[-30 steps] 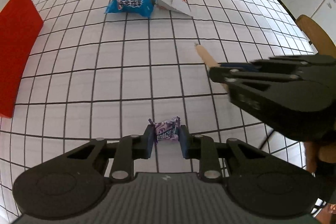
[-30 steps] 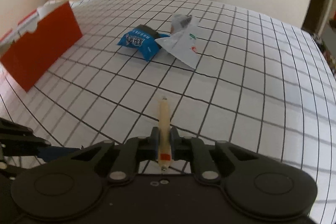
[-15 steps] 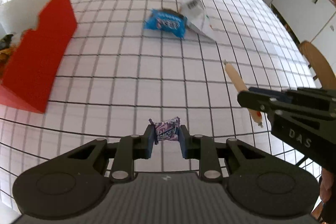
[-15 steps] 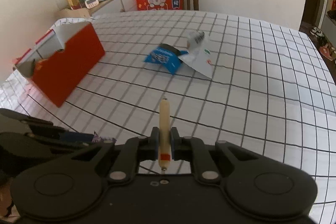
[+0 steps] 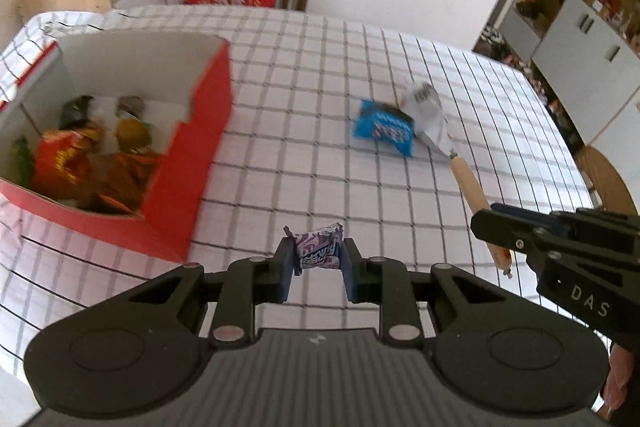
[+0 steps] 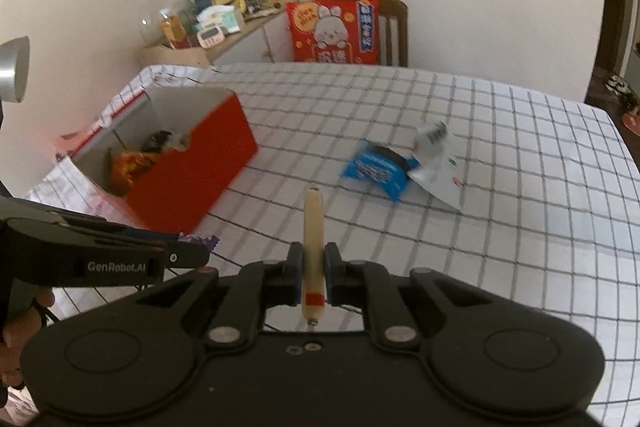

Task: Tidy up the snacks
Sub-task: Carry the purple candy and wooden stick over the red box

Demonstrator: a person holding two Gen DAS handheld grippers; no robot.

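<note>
Nearest in the left wrist view, the left tongs [image 5: 317, 263] are clamped on a small purple-wrapped candy [image 5: 319, 251], held above the checked table [image 5: 320, 155]; its white lettering is too blurred to read. The right tongs [image 6: 313, 269] are pressed together on a thin beige sausage stick [image 6: 313, 227] with a red band near its rear end, pointing forward over the cloth. The left tool's side reads "GenRobot.AI"; the right tool's reads "DAS".

Farther, at the left, stands an open red box [image 5: 188, 163] holding red and orange wrappers. To its right, well apart, a blue snack packet [image 5: 382, 131] lies touching a white packet [image 5: 426, 115] with a barcode; the blue one's print is unreadable.

Beyond the table's far edge, a red bag with a cartoon rabbit [image 6: 334, 29] leans on a wooden chair [image 6: 394, 27].
</note>
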